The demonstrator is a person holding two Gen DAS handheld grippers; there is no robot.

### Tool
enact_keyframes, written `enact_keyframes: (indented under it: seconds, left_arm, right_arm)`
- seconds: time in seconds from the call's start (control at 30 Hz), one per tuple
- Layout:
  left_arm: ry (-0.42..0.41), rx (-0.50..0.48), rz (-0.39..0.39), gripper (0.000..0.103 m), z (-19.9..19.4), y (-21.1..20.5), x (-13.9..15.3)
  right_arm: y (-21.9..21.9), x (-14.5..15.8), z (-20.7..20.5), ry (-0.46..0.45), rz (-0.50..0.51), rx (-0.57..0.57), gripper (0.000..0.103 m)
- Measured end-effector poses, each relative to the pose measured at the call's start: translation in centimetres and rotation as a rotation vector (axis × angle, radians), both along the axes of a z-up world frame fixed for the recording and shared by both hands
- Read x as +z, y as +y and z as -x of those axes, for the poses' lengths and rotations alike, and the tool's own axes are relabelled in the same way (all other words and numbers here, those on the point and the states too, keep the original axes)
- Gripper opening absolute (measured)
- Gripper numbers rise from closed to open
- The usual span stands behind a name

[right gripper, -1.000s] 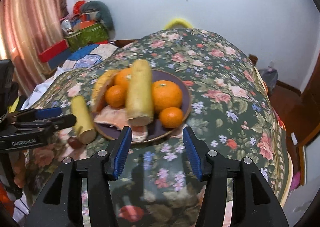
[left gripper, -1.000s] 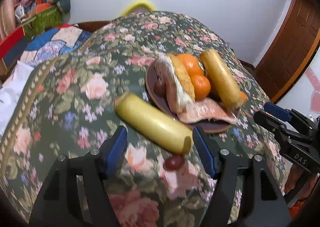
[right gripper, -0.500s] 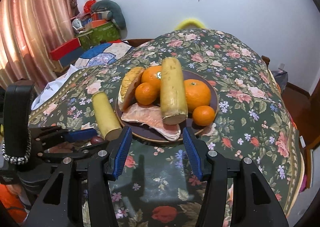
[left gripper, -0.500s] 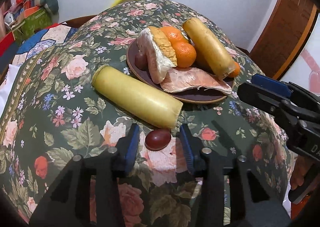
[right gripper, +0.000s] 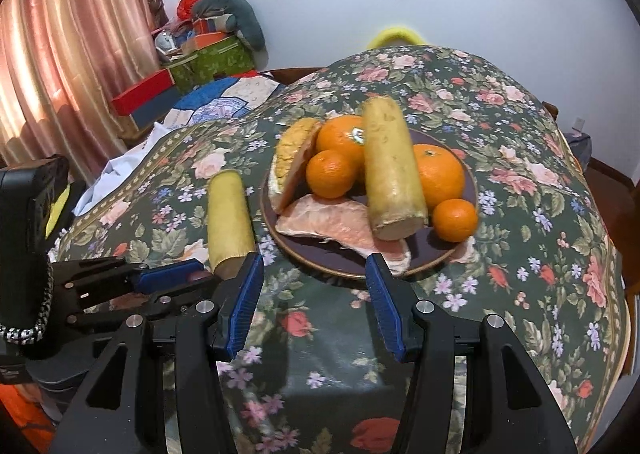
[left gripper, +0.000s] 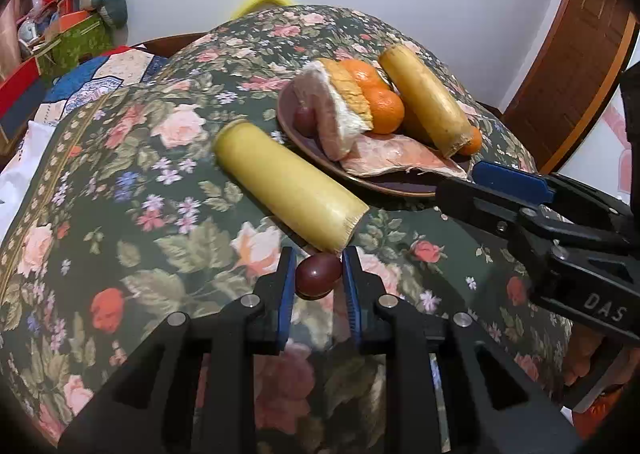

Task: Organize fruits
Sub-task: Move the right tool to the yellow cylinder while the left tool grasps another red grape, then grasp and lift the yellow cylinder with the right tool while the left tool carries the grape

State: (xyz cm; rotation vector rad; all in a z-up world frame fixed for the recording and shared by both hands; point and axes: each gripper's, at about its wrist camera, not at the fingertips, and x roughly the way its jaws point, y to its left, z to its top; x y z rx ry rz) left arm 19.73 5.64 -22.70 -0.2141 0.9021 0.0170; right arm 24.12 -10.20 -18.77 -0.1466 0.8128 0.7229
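Two claws over a desk [left gripper: 120,238] draped in a dark floral cloth. Left claw [left gripper: 319,276] closed down on a small dark-red grape [left gripper: 318,274], blue pads touching both its sides, grape sitting low on the cloth near the front edge. Grape: round to slightly oval, glossy, purplish red. Just beyond it, a yellow cylinder-shaped fruit [left gripper: 288,184] lying flat on the cloth, long axis running diagonally from the front edge toward the far left, cut end facing the grape and almost touching it. Right claw [right gripper: 314,294] wide open, holding nothing, hovering at the front rim of a dark plate [right gripper: 348,266] near the middle of the desk. On the plate: a second yellow cylinder [right gripper: 392,170] propped up on the pile, long axis pointing away toward the far edge, rough cut end facing the front; oranges [right gripper: 330,174] of several sizes on both sides of it; a pink peeled citrus segment [right gripper: 340,224] flat at the front; a rind-backed wedge [right gripper: 290,162] leaning at the left rim.
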Motion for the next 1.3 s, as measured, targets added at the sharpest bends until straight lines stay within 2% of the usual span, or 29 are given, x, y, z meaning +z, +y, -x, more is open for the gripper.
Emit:
enact_keyframes:
  seconds: [0.23,0.33,0.47,0.57,0.77,0.93,1.3]
  left_arm:
    - [-0.024,0.025,0.026,0.022,1.6,2.0,0.8]
    - [-0.048,0.043,0.009,0.019,2.4,2.6,1.4]
    - [-0.082,0.056,0.031,0.019,3.5,3.7,2.3]
    - [-0.093,0.070,0.041,0.019,4.0,4.7,2.6]
    - [-0.075,0.093,0.103,0.019,4.1,6.0,1.7]
    - [-0.076,0.106,0.108,0.019,4.4,6.4,1.7]
    - [-0.063,0.095,0.088,0.019,4.1,5.4,1.8]
  right_arm:
    - [2.9,-0.2,0.6,-0.002,0.039,0.055,0.049]
    - [4.1,-0.5,0.7,0.000,0.055,0.078,0.049]
    - [5.5,-1.1,0.6,0.021,0.069,0.110,0.042]
    - [6.1,-1.0,0.7,0.039,0.052,0.127,0.041]
    - [7.6,-1.1,0.9,0.041,0.059,0.151,0.041]
    - [8.8,-2.1,0.5,0.080,0.088,0.192,0.036]
    - [6.9,-2.3,1.1,0.080,0.103,0.200,0.034]
